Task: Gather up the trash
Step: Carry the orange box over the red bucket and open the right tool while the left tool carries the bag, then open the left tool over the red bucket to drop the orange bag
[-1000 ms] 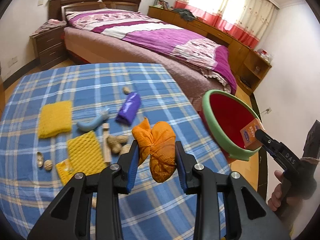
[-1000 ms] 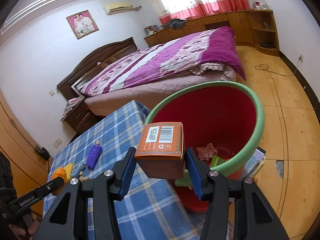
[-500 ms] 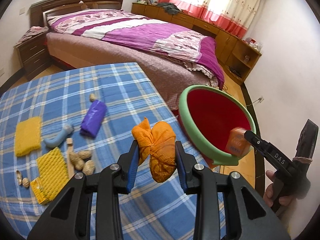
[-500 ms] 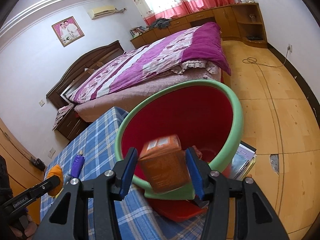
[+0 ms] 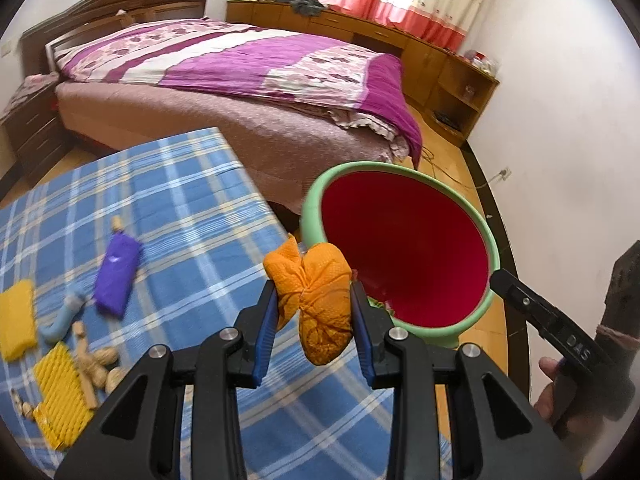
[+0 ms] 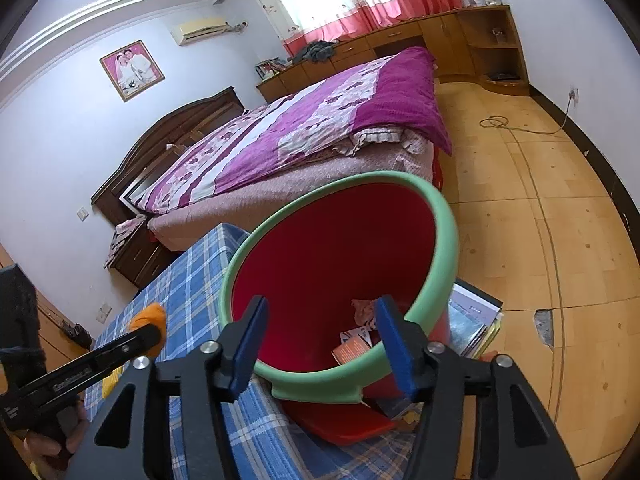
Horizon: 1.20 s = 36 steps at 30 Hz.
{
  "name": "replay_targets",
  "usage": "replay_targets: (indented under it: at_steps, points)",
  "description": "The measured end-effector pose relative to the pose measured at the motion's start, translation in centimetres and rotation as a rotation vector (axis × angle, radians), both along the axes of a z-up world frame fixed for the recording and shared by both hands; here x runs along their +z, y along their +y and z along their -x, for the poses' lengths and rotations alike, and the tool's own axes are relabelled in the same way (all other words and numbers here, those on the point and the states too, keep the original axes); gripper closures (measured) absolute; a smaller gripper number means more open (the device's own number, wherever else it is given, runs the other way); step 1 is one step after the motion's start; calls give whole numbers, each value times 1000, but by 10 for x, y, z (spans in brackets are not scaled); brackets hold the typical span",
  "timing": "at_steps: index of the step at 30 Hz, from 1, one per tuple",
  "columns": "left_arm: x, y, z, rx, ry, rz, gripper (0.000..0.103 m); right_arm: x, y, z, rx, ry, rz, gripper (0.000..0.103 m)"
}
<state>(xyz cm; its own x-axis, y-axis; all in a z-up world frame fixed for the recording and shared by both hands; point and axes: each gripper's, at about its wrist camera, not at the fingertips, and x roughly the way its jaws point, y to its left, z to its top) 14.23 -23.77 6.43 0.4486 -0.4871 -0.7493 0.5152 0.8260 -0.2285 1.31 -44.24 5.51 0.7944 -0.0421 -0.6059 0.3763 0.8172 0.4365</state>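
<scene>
Jaws: left gripper (image 5: 316,312) pinches the orange net (image 5: 314,300), right gripper (image 6: 326,338) gapes wide, empty, over the bin (image 6: 440,248). Next, probably: swing left ahead-right, release inside.

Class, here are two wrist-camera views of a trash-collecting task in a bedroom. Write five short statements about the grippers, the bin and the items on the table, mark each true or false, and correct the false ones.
1. The left gripper holds an orange peel. True.
2. The right gripper clamps an orange carton. False: its jaws are open and empty; the orange carton lies inside the bin.
3. The bin is red inside with a green rim. True.
4. The purple wrapper is in the bin. False: it lies on the blue plaid tablecloth.
5. Peanuts lie on the tablecloth. True.
</scene>
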Motion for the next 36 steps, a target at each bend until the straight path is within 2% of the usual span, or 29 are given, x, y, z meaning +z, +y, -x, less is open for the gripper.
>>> replay_targets:
  at_steps: [12,18,20,36]
  points:
    - [-13,-62,-6,-113,1,-51,68,-6,-33,20,-85,3,-36,39]
    - [-18,-83,-5,-139,-27,-104,53,-12,-45,25,-114,9,-54,37]
    - [-19,-84,-4,-141,-30,-106,50,-13,-47,25,-119,12,-59,36]
    - [-9,-57,2,-87,-14,-62,49,-12,-39,27,-104,12,-63,29]
